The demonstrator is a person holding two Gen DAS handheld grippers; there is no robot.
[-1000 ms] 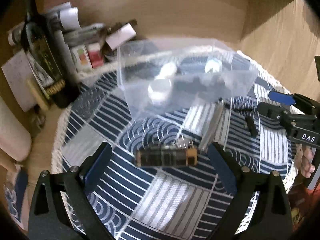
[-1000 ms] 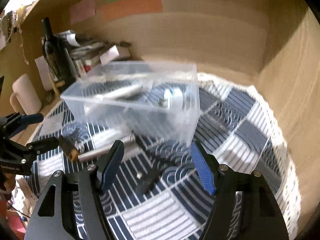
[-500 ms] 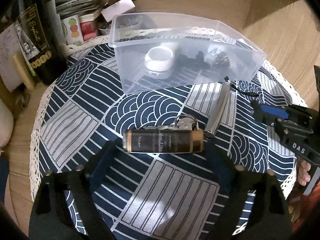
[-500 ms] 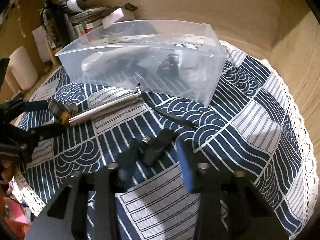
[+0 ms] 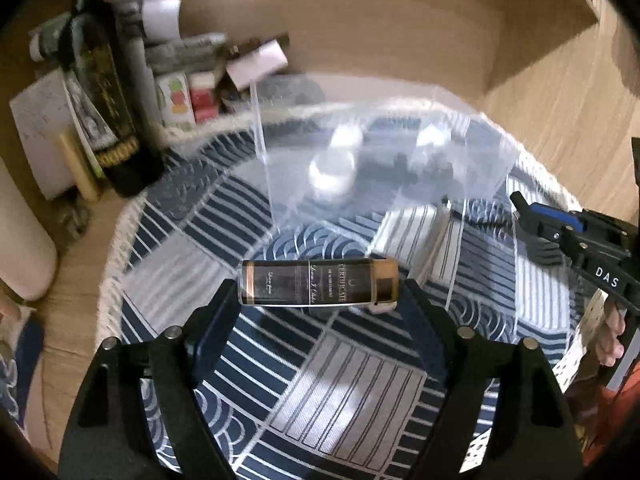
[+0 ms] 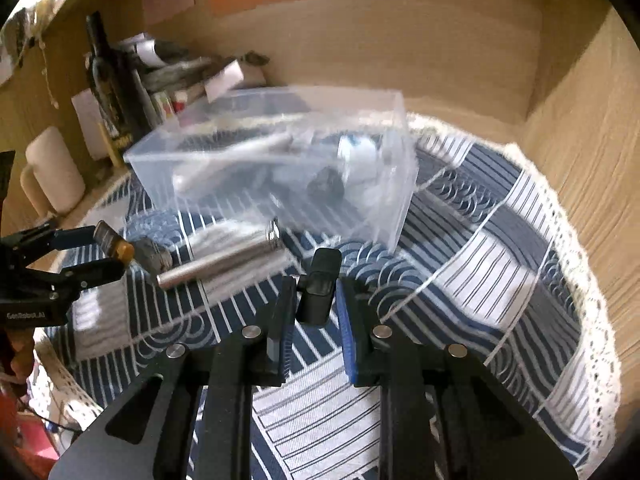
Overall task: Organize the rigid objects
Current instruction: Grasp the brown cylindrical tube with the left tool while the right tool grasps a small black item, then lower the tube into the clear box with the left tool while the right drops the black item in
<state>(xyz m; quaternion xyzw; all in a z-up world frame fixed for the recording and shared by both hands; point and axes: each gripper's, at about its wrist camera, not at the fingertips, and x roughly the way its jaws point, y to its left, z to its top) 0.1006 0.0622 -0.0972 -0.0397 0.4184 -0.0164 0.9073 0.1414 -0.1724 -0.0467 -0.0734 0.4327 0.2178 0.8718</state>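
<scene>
A: Left wrist view first: what is in your left hand-held gripper?

B: Dark lighter with gold ends, lying crosswise between my two fingers. They press on its two ends, so I am gripping it. It is held above the patterned cloth on the round desk.

A: And beyond it?

B: The clear plastic box stands on the far part of the cloth, blurred. A white round thing and some dark bits lie inside. A dark bottle and papers stand off to the left of the box. My right hand-held gripper shows at the right edge.

A: Now the right wrist view

B: My right hand-held gripper is closed on a small black block, pinched between the blue pads. Just past it a metal cylinder lies on the cloth, near the front wall of the clear plastic box. At the left edge my left hand-held gripper holds the lighter, close to the cylinder's near end
</scene>
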